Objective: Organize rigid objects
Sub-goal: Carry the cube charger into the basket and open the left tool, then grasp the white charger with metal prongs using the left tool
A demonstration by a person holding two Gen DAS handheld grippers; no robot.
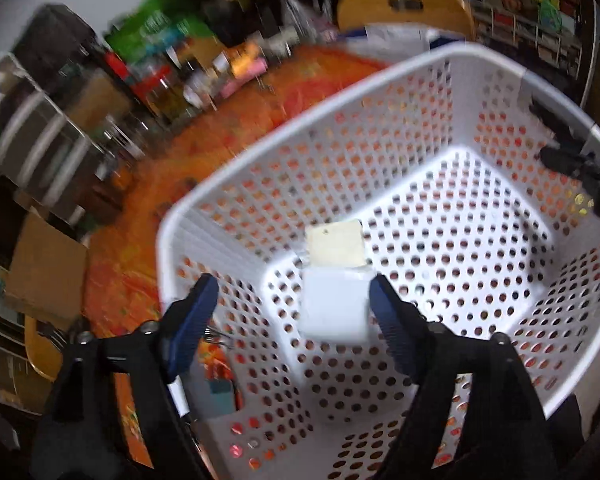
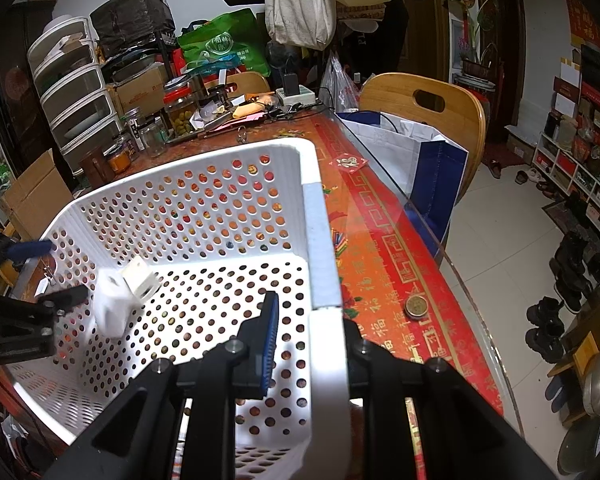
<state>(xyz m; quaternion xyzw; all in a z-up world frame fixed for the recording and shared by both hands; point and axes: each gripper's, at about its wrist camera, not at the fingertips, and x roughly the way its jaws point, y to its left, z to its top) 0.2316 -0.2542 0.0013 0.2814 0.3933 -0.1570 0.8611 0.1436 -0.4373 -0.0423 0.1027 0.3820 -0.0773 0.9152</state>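
A white perforated basket [image 1: 380,92] stands on the red-orange table and also shows in the right wrist view [image 2: 188,160]. A white blocky plug-like object [image 1: 336,304] with a cream face is inside the basket, in mid-air or against the near wall, blurred; it also shows in the right wrist view [image 2: 116,300]. My left gripper [image 1: 294,312] is open over the basket's near rim, its fingers apart on both sides of the object and not touching it. My right gripper [image 2: 312,320] straddles the basket's right rim [image 2: 324,264], one finger [image 2: 268,336] inside, the other hidden behind the wall.
Jars, boxes and bags crowd the table's far end [image 2: 180,116]. A wooden chair [image 2: 428,108] with a white-blue bag [image 2: 420,160] stands to the right. A round gold tin [image 2: 416,306] lies on the table beside the basket. Drawer units [image 2: 72,96] stand at the left.
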